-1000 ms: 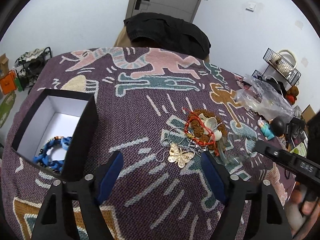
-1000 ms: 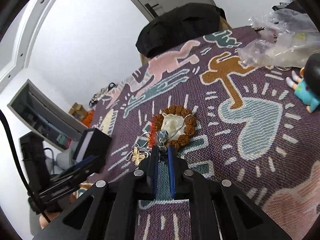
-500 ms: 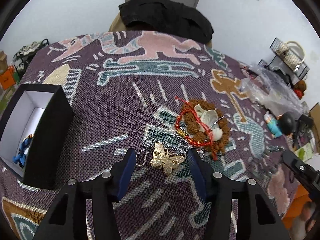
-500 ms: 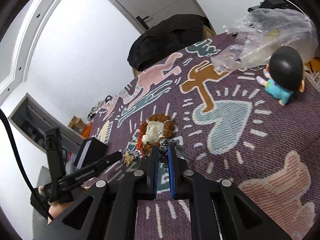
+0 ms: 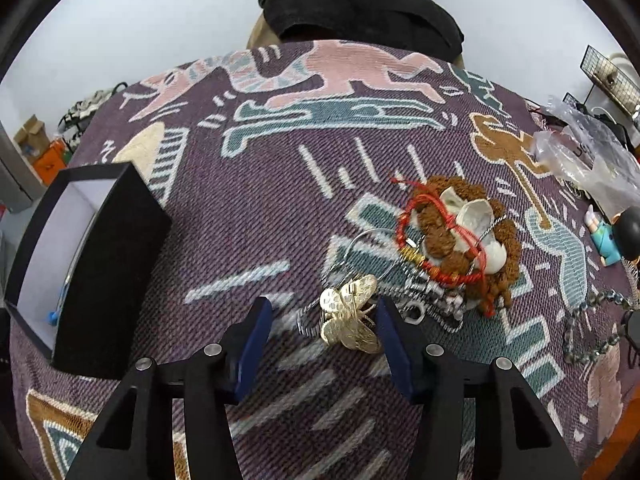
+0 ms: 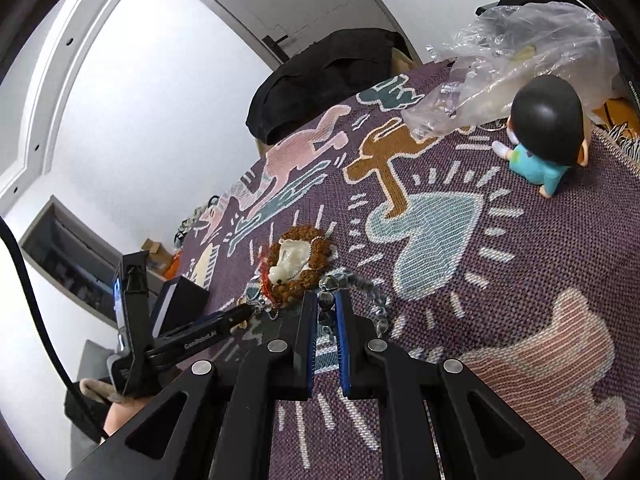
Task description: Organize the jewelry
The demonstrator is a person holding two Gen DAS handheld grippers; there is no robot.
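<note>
A jewelry pile lies on the patterned cloth: a brown bead bracelet (image 5: pixel 504 240) around white shell pieces (image 5: pixel 476 224), a red cord bracelet (image 5: pixel 412 216), silver chains (image 5: pixel 432 300) and a gold butterfly pendant (image 5: pixel 352 316). My left gripper (image 5: pixel 322 316) is open, its fingers on either side of the butterfly. My right gripper (image 6: pixel 326 304) is shut on a grey bead bracelet (image 6: pixel 372 296), which also shows in the left wrist view (image 5: pixel 592 320), pulled away from the pile. An open black box (image 5: pixel 92 264) stands at the left.
A clear plastic bag (image 6: pixel 520 52) and a small doll with black hair (image 6: pixel 544 132) sit at the far right of the table. A black garment (image 5: pixel 360 12) hangs over a chair behind the table's far edge.
My left gripper has moved forward and down until its fingers flank the butterfly pendant. My right gripper has drawn back and right, dragging the grey bead bracelet out of the pile.
</note>
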